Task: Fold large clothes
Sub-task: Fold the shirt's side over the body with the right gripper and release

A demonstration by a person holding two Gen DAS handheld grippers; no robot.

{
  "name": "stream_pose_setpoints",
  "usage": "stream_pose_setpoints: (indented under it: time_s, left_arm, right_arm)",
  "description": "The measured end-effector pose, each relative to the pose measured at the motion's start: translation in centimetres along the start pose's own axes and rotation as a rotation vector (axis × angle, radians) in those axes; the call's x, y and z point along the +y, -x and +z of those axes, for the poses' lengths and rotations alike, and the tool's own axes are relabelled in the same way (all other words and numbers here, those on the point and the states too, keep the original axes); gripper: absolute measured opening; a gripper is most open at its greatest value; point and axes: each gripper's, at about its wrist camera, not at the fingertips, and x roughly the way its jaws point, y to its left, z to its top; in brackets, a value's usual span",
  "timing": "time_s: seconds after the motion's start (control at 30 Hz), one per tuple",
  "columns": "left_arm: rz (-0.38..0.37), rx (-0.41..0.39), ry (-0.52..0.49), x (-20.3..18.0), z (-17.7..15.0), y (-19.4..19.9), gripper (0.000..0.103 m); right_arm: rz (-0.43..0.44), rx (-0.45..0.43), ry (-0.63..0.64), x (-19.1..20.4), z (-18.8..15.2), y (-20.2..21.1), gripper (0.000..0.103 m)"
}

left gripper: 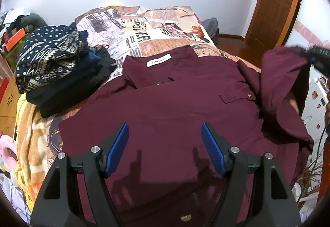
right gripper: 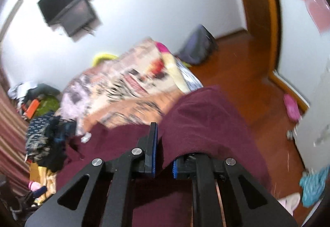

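A maroon button shirt [left gripper: 169, 103] lies front-up on the bed, collar and white label [left gripper: 158, 61] at the far side. Its left side is folded in. My left gripper [left gripper: 165, 144] is open and empty, hovering over the shirt's lower middle. My right gripper [right gripper: 164, 150] is shut on the shirt's right sleeve [right gripper: 206, 124], which drapes over its right finger. In the left wrist view the right gripper [left gripper: 317, 60] holds that sleeve [left gripper: 284, 66] lifted at the shirt's right side. The right wrist view is blurred.
A stack of folded dark clothes, patterned navy one on top [left gripper: 51, 62], sits left of the shirt. The bed has a newspaper-print cover [left gripper: 144, 27]. A wooden door [left gripper: 276, 0] and floor lie to the right, a white rack [left gripper: 317, 107] beside the bed.
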Motion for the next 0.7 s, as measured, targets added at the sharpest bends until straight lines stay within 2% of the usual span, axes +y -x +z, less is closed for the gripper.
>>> stream_pose_setpoints:
  time_s: [0.2,0.37,0.47,0.53,0.7]
  left_arm:
    - [0.013,-0.033,0.023,1.8,-0.6,1.8,0.071]
    - [0.035,-0.059,0.063,4.1,-1.4,3.3,0.071]
    - [0.054,-0.072,0.096,5.8,-2.0,4.2,0.071]
    - [0.070,-0.079,0.123,7.1,-2.4,4.7,0.071]
    - [0.093,-0.078,0.187,9.8,-3.7,5.5,0.071]
  right_arm:
    - [0.138,-0.092,0.159,7.3,1.9,3.1,0.009]
    - [0.277,-0.062,0.295,13.6,1.1,2.8,0.009]
    - [0.350,0.010,0.381,17.4,-0.5,1.2,0.009]
    - [0.390,0.094,0.434,19.8,-2.1,-0.5,0.009]
    - [0.432,0.370,0.591,24.3,-9.0,-6.2,0.009]
